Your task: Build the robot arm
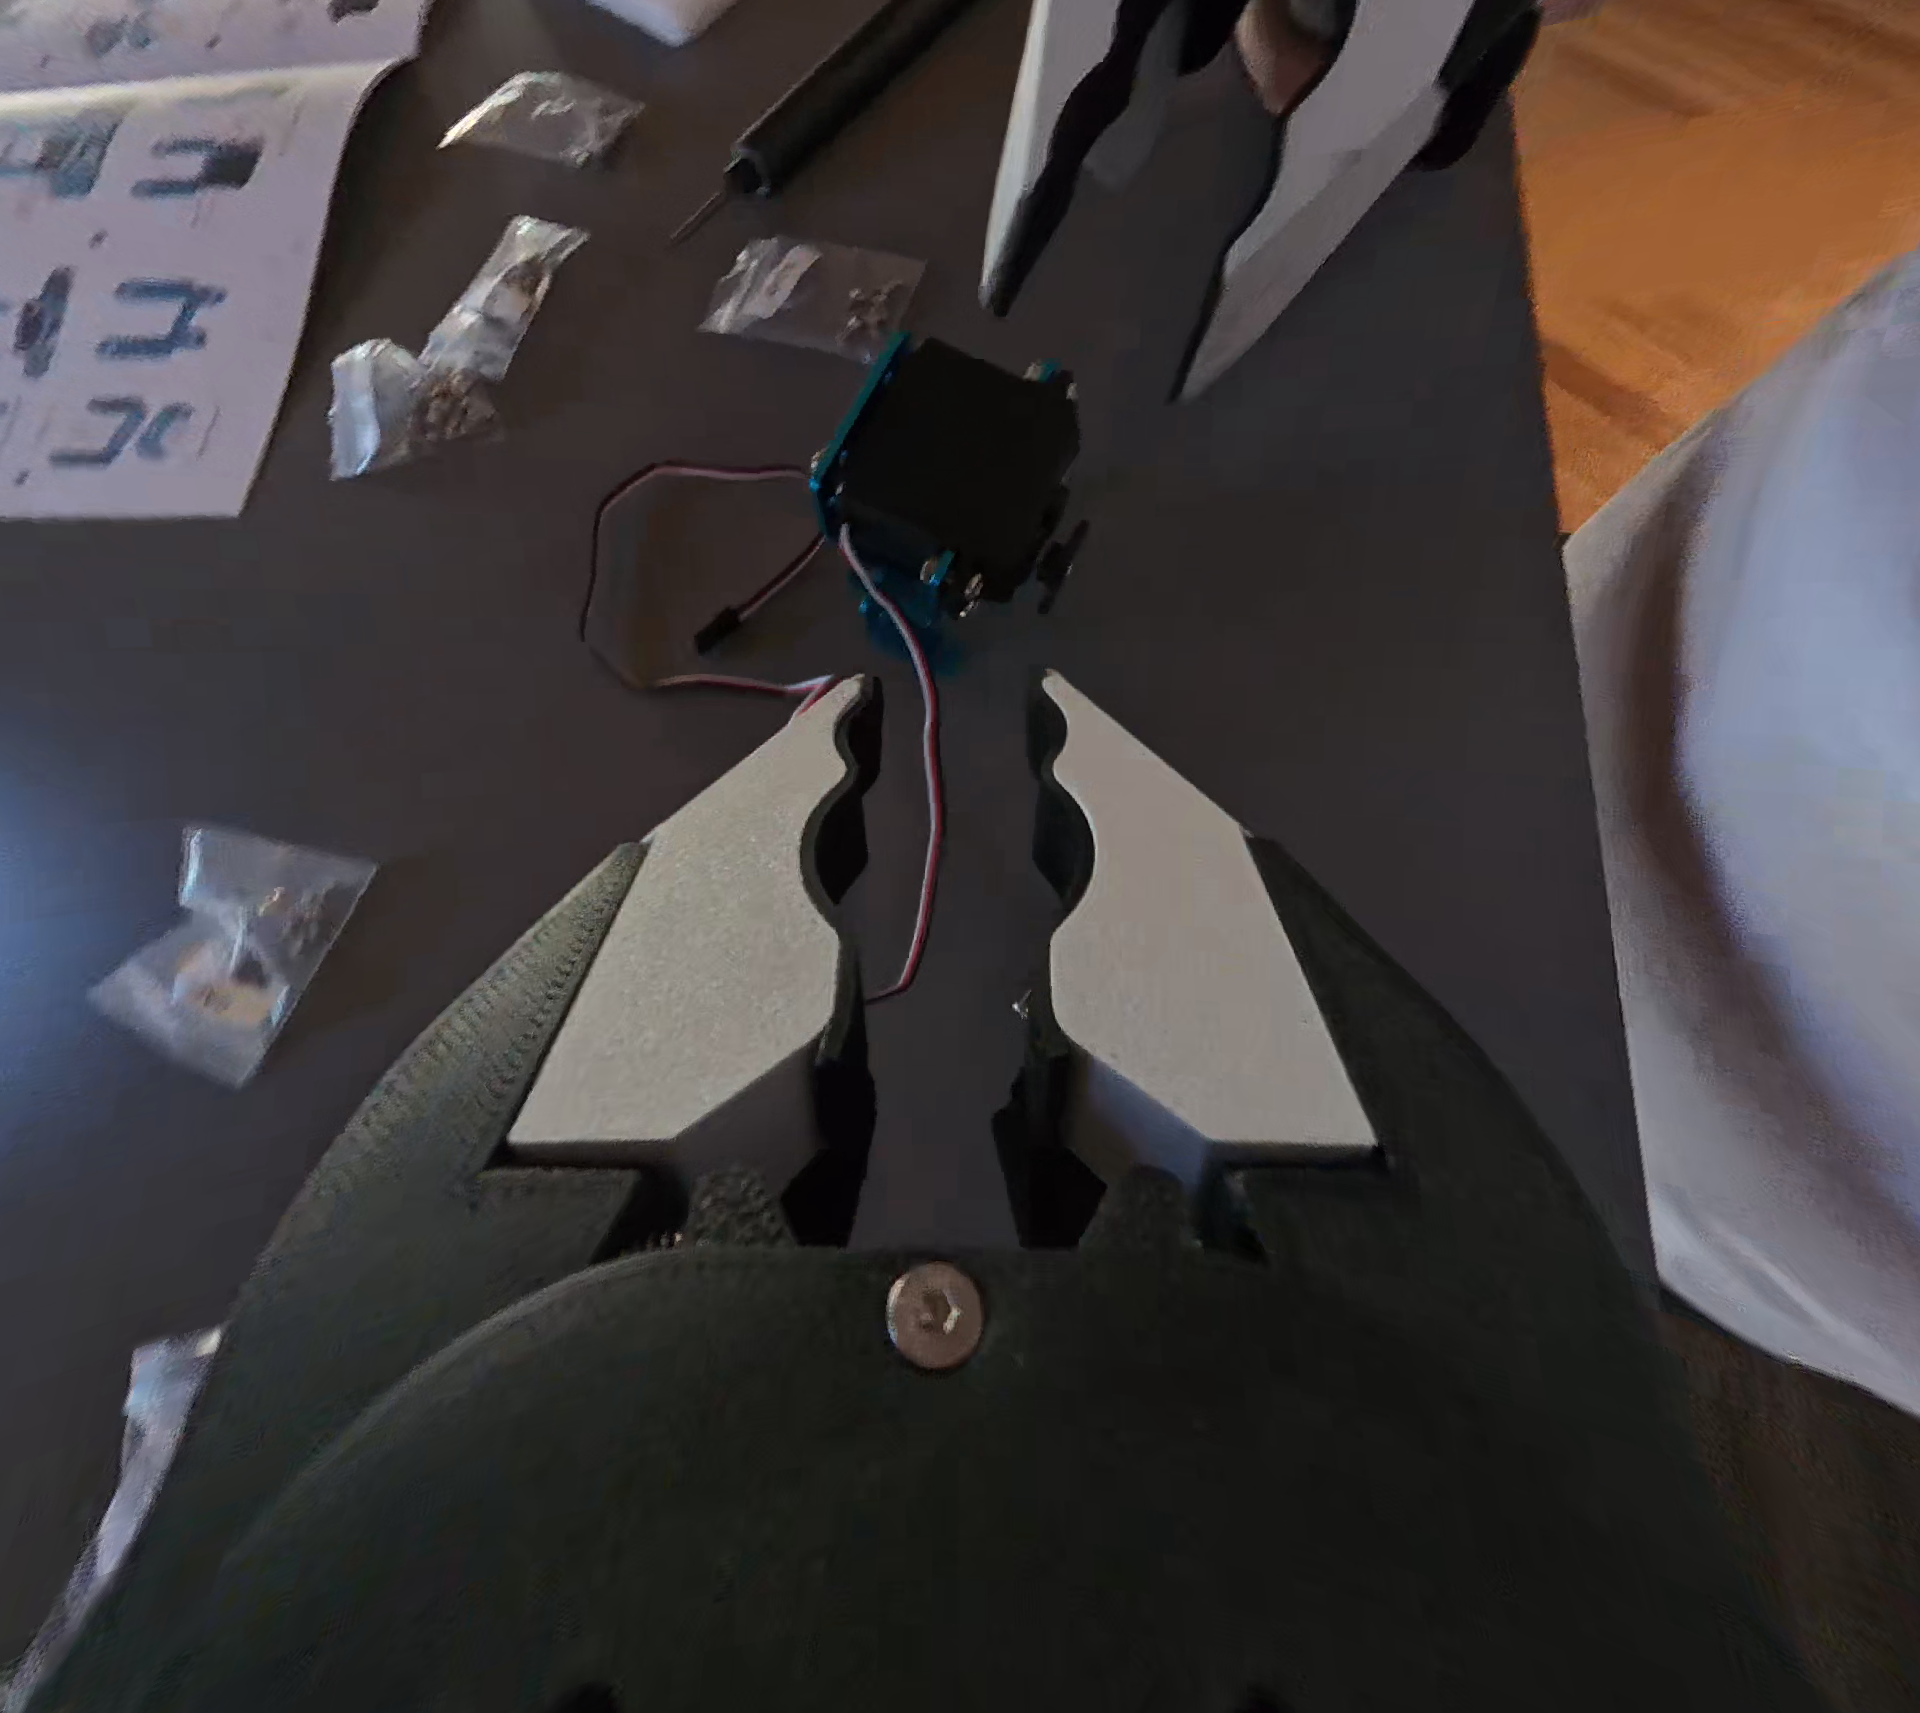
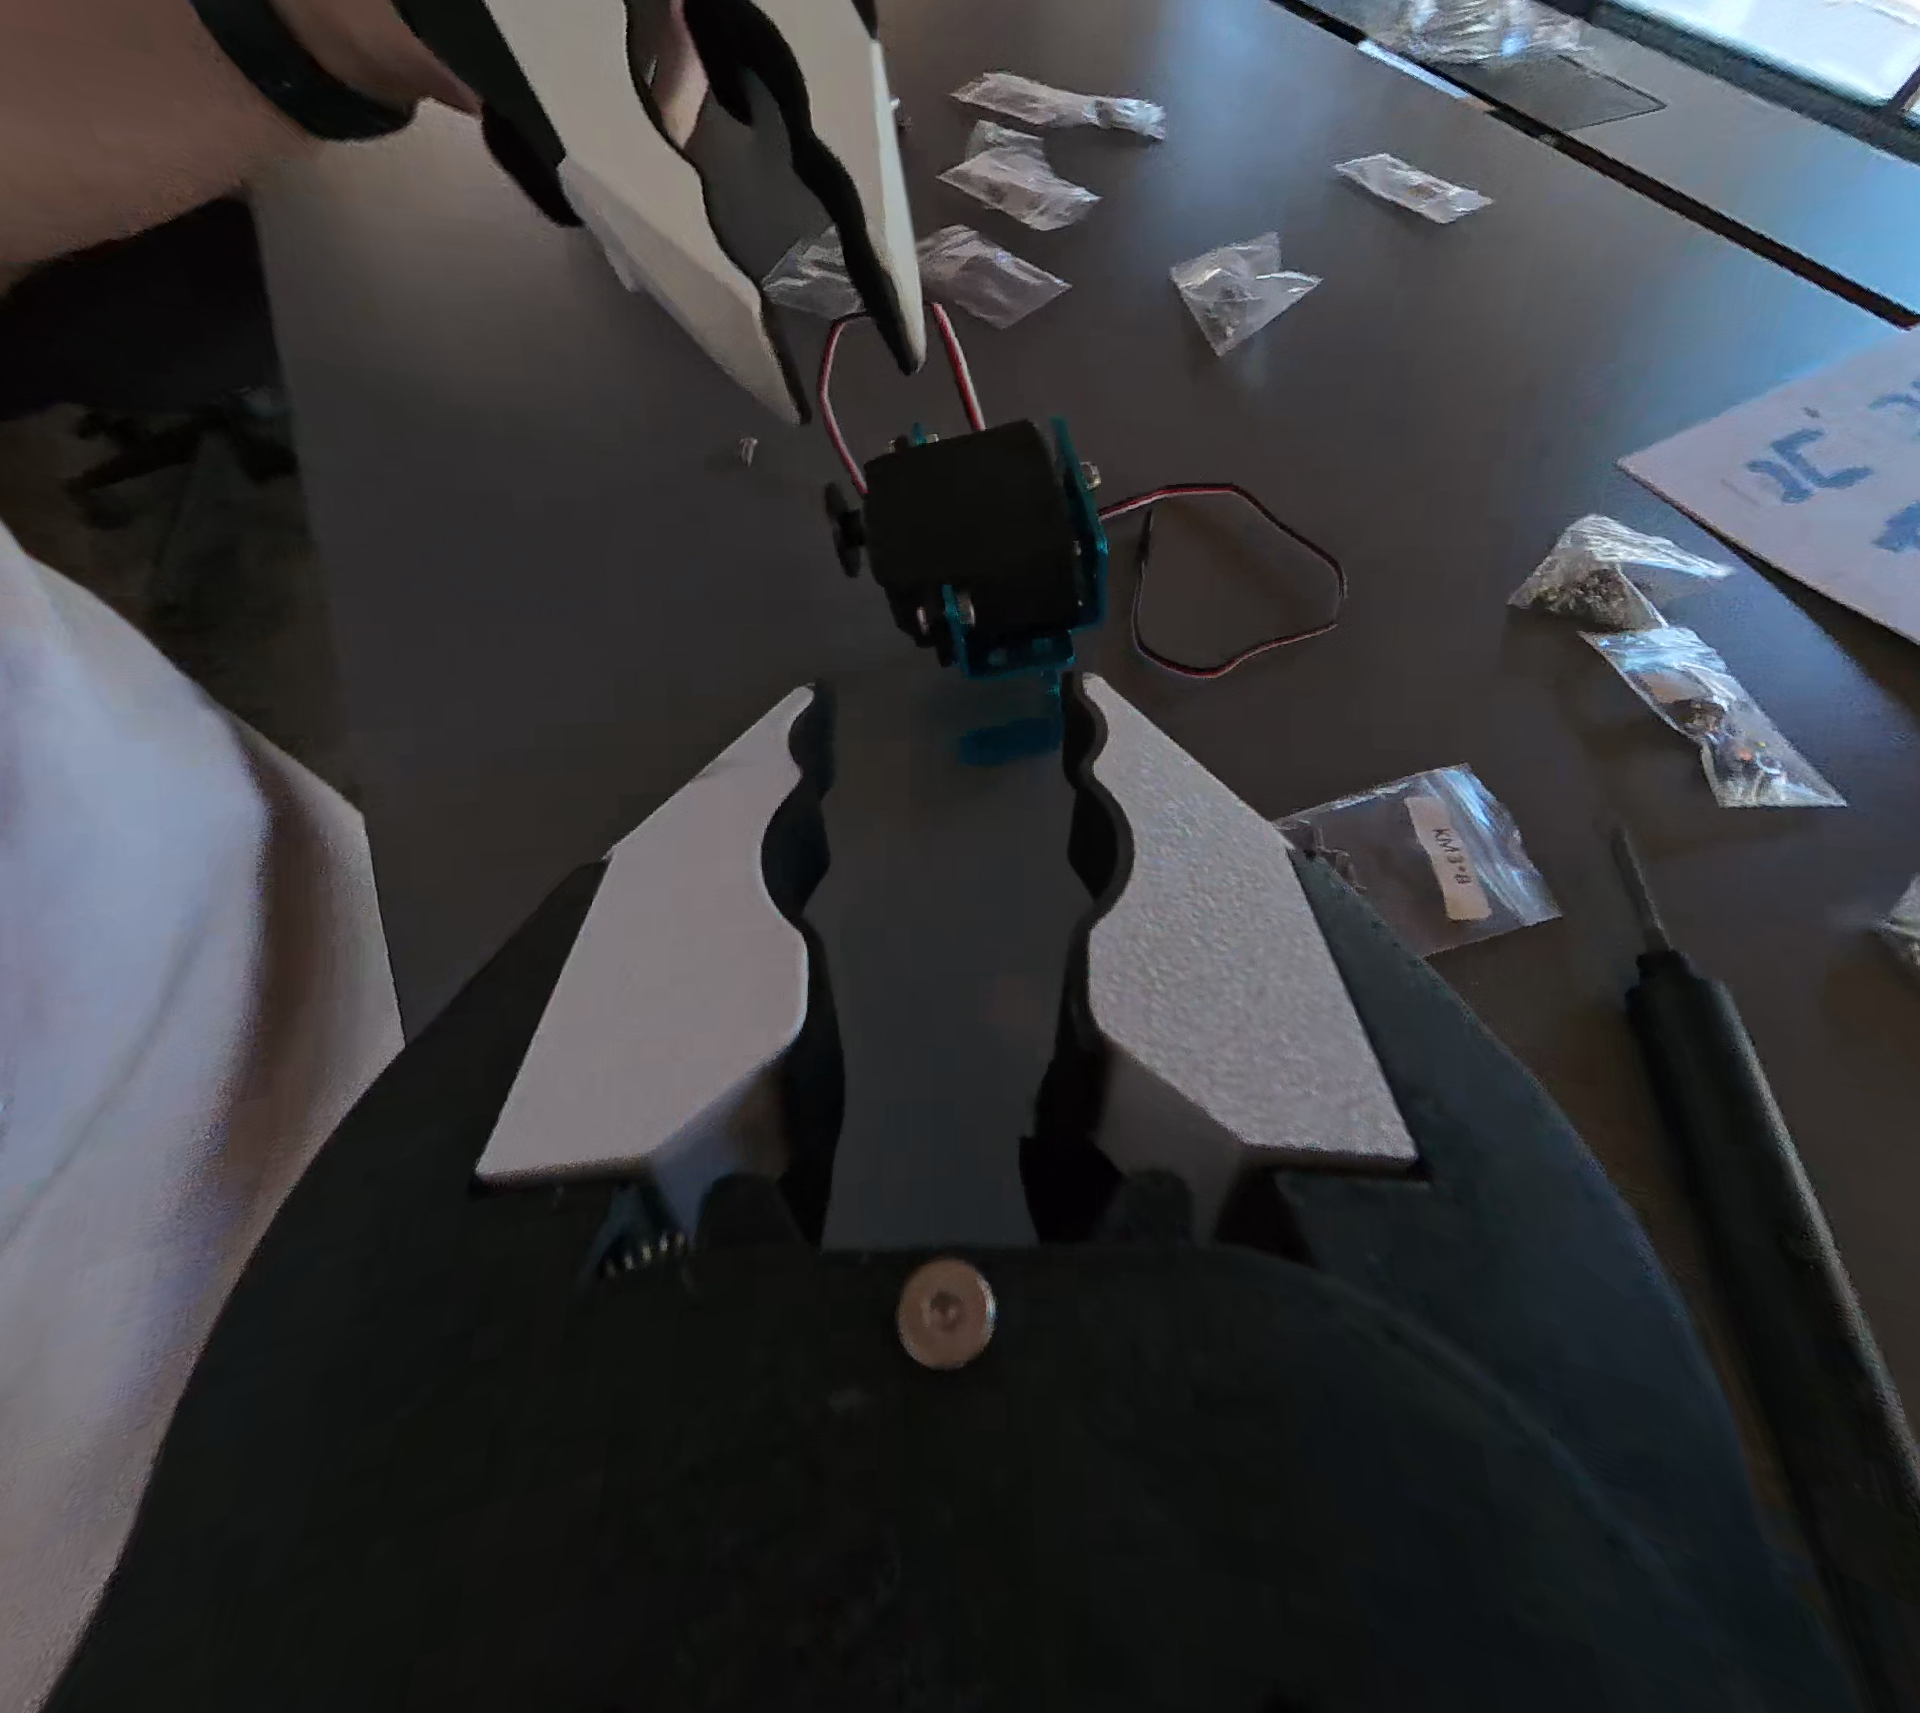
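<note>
The bench [image 1: 1299, 624] was matt dark laminate. The servo [image 1: 956, 458] had a matt black plastic case in a glossy blue metal bracket [image 2: 1013, 655]. Each tool [image 1: 956, 697] [image 2: 945, 697] showed rough, ridged black plastic with grainy white finger faces [image 2: 1226, 957]. Crinkly clear plastic bags [image 1: 244, 946] glinted beside matt paper sheets [image 1: 135, 313].

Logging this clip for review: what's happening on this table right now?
A person holds a two-finger tool in each hand, both pointed at a small black motor in a blue bracket standing on a dark table. The left tool and right tool are both open, close to it from opposite sides, gripping nothing. Its wire runs between the left tool's fingers. Small parts bags, a screwdriver and printed sheets lie around.
</note>
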A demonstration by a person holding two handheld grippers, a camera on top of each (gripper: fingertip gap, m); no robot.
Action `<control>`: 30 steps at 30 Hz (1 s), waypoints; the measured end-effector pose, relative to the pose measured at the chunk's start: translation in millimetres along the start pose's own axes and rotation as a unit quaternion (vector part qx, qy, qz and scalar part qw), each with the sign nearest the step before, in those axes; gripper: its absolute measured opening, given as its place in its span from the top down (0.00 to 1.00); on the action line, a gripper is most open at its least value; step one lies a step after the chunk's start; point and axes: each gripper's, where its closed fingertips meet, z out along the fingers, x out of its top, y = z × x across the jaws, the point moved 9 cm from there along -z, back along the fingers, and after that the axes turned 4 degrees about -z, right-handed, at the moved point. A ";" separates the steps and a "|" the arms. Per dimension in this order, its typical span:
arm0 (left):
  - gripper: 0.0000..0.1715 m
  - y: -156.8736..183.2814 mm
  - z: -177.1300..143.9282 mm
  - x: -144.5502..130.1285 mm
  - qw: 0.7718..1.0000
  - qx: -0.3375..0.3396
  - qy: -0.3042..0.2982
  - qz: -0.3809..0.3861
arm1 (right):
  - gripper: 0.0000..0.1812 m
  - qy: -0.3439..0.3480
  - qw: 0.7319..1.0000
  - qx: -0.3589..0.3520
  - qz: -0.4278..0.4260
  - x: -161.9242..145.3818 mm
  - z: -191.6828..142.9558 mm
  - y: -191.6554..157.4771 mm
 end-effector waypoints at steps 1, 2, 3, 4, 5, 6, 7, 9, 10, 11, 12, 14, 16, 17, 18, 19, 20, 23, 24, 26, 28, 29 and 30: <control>0.84 -2.4 1.7 -1.8 1.000 -0.012 0.004 0.008 | 0.76 0.006 1.000 -0.016 0.007 0.4 1.9 -3.9; 0.84 -5.0 3.6 -4.3 1.000 -0.020 0.003 0.017 | 0.77 0.011 0.999 -0.028 0.014 0.9 3.4 -7.4; 0.84 -7.3 5.4 -6.3 0.999 -0.029 0.000 0.024 | 0.77 0.012 0.999 -0.038 0.021 1.4 4.6 -10.5; 0.84 -9.2 6.9 -6.8 0.999 -0.037 0.003 0.024 | 0.77 0.008 0.999 -0.048 0.025 1.6 5.3 -12.7; 0.84 -10.2 8.2 -5.6 0.999 -0.048 0.011 0.020 | 0.78 0.002 0.998 -0.058 0.026 1.8 5.0 -14.8; 0.84 -10.8 9.2 -3.7 0.998 -0.059 0.022 0.015 | 0.79 -0.002 0.997 -0.069 0.024 2.3 4.0 -16.4; 0.84 -11.9 10.5 -1.9 0.997 -0.063 0.032 0.013 | 0.80 -0.004 0.997 -0.081 0.020 2.4 2.5 -17.3; 0.84 -14.0 14.0 0.1 0.997 -0.069 0.043 0.018 | 0.82 -0.006 0.995 -0.094 0.013 1.3 -0.2 -17.4; 0.85 -15.2 15.8 0.4 0.997 -0.067 0.043 0.022 | 0.83 -0.004 0.995 -0.095 0.013 1.0 -1.3 -16.9; 0.85 -15.5 17.4 0.7 0.996 -0.071 0.042 0.026 | 0.84 0.000 0.996 -0.093 0.012 1.6 -2.0 -16.5; 0.86 -15.6 18.7 0.8 0.996 -0.074 0.040 0.027 | 0.85 0.005 0.996 -0.089 0.011 2.3 -2.4 -16.1; 0.88 -15.4 20.6 1.3 0.996 -0.080 0.040 0.026 | 0.85 0.005 0.997 -0.082 0.006 2.4 -1.6 -14.2; 0.90 -14.5 21.8 2.1 0.995 -0.085 0.038 0.030 | 0.85 0.006 0.997 -0.071 0.006 2.7 0.2 -12.5; 0.90 -14.7 22.2 2.1 0.995 -0.083 0.037 0.033 | 0.85 0.007 0.998 -0.064 0.009 3.2 1.1 -12.0; 0.91 -14.8 22.5 1.7 0.995 -0.080 0.036 0.035 | 0.86 0.009 0.998 -0.057 0.011 3.7 2.0 -11.7; 0.91 -15.4 22.8 1.1 0.996 -0.078 0.034 0.035 | 0.86 0.011 0.999 -0.051 0.012 4.3 2.8 -11.4; 0.91 -15.9 22.6 0.4 0.996 -0.077 0.033 0.032 | 0.85 0.012 0.999 -0.047 0.012 4.8 3.3 -11.0; 0.91 -16.1 20.7 -2.7 0.996 -0.080 0.036 0.019 | 0.85 0.008 0.999 -0.037 0.013 7.5 4.3 -10.1; 0.90 -16.0 20.2 -3.6 0.996 -0.082 0.039 0.016 | 0.85 0.009 0.999 -0.034 0.013 9.9 4.0 -10.5; 0.90 -16.0 19.9 -4.6 0.995 -0.085 0.042 0.012 | 0.84 0.016 0.999 -0.027 0.012 18.4 3.2 -12.6; 0.90 -16.7 20.5 -4.2 0.995 -0.086 0.041 0.012 | 0.83 0.027 0.999 -0.017 0.009 30.9 3.5 -14.3; 0.90 -17.6 20.7 -3.6 0.996 -0.083 0.042 0.011 | 0.81 0.029 0.999 -0.012 0.011 38.1 4.8 -13.6; 0.89 -18.3 20.6 -2.9 0.996 -0.082 0.044 0.009 | 0.79 0.028 1.000 0.000 0.015 45.3 7.4 -12.6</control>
